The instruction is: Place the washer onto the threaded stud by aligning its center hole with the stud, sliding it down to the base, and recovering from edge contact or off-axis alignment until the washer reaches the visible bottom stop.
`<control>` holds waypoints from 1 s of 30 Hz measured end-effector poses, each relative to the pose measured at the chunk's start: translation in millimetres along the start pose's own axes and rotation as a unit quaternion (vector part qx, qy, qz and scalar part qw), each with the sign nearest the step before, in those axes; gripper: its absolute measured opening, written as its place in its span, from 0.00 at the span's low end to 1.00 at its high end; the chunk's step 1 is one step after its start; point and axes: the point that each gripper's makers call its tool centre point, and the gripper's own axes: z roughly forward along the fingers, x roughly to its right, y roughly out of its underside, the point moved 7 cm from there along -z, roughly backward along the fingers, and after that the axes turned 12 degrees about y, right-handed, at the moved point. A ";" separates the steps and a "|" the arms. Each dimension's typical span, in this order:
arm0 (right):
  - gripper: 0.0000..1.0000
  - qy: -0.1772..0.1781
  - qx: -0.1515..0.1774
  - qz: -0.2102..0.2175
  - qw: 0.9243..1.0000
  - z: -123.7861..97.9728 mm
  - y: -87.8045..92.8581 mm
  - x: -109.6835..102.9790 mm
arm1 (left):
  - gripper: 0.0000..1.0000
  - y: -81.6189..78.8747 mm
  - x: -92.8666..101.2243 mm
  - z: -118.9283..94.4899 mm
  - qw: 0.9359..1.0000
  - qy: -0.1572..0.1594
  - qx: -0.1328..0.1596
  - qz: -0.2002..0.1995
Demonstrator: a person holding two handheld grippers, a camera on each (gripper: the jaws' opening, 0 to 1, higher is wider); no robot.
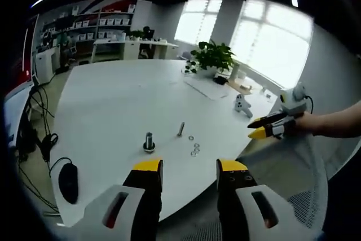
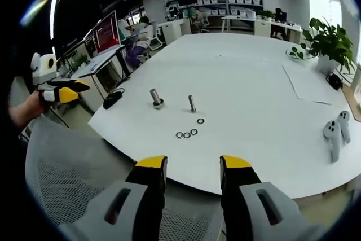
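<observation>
Both grippers, left (image 1: pixel 190 167) and right (image 2: pixel 193 165), gape wide, holding nothing

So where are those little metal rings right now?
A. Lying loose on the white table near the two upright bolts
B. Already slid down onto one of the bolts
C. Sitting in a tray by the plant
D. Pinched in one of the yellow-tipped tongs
A: the washers lie flat on the table beside the stud and the other bolt, and both tongs hang open, holding nothing.
</observation>
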 end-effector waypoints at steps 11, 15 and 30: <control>0.40 -0.002 0.005 0.005 1.000 -0.5 -1.0 0.2 | 0.36 15.1 10.4 -3.0 1.000 -0.004 -0.013 0.003; 0.40 -0.003 0.012 0.010 1.000 -1.6 -2.5 -0.3 | 0.36 18.1 11.6 -1.1 1.000 -0.009 -0.015 0.023; 0.40 0.000 0.030 0.008 1.000 -3.8 -5.8 -1.3 | 0.36 23.2 6.9 -0.3 0.999 -0.012 -0.013 0.026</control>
